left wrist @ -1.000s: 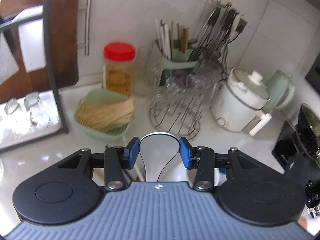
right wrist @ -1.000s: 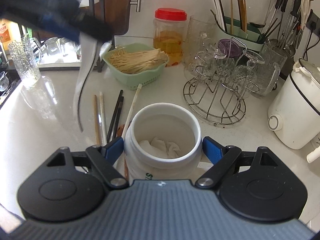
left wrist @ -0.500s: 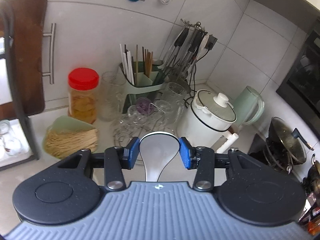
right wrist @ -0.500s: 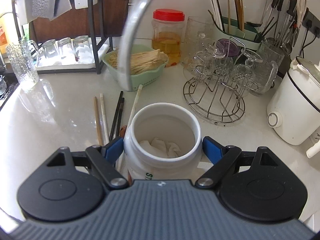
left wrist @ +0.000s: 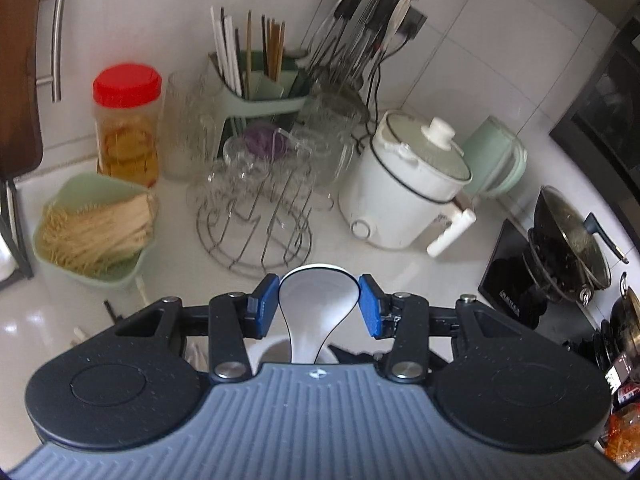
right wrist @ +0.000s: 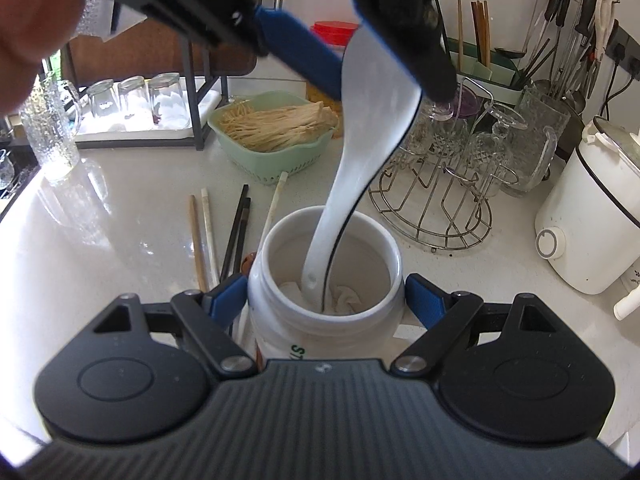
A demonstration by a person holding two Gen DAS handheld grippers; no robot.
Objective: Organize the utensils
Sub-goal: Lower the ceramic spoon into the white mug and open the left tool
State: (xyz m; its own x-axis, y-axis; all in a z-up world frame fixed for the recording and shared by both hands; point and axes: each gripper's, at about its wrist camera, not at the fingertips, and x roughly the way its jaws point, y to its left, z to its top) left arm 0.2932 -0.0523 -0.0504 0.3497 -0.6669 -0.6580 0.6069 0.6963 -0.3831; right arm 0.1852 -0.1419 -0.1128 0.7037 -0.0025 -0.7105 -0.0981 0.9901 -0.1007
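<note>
Left wrist view: the left gripper [left wrist: 318, 304] points forward and down over the white surface [left wrist: 400, 272], its blue pads closed on the bowl of a white ceramic spoon [left wrist: 316, 300]. The bowl sits between the pads with its hollow facing the camera, and the handle runs down out of sight behind the gripper body. Just under the jaws the rim of a white jar [left wrist: 264, 354] shows. Beyond stand a wire glass rack [left wrist: 256, 216], a green basket of dried noodles [left wrist: 96, 232], a red-lidded jar [left wrist: 128, 124], a green utensil caddy [left wrist: 260, 92] with chopsticks upright in it, and a white rice cooker [left wrist: 404, 188].

Right wrist view: the right gripper [right wrist: 326, 300] also tilts downward, with its jaws set wide around the white jar [right wrist: 324, 280], one blue pad against each side of it. The jar stands upright on the surface [right wrist: 100, 248] with crumpled paper at its bottom. The left gripper [right wrist: 360, 52] comes in from the top of the view, holding the spoon [right wrist: 360, 148] by its bowl so that the handle hangs steeply down into the jar's mouth, its tip near the paper. A blurred fingertip [right wrist: 32, 28] of the person shows at the upper left corner. Several loose chopsticks [right wrist: 224, 232] lie on the surface just left of the jar.
</note>
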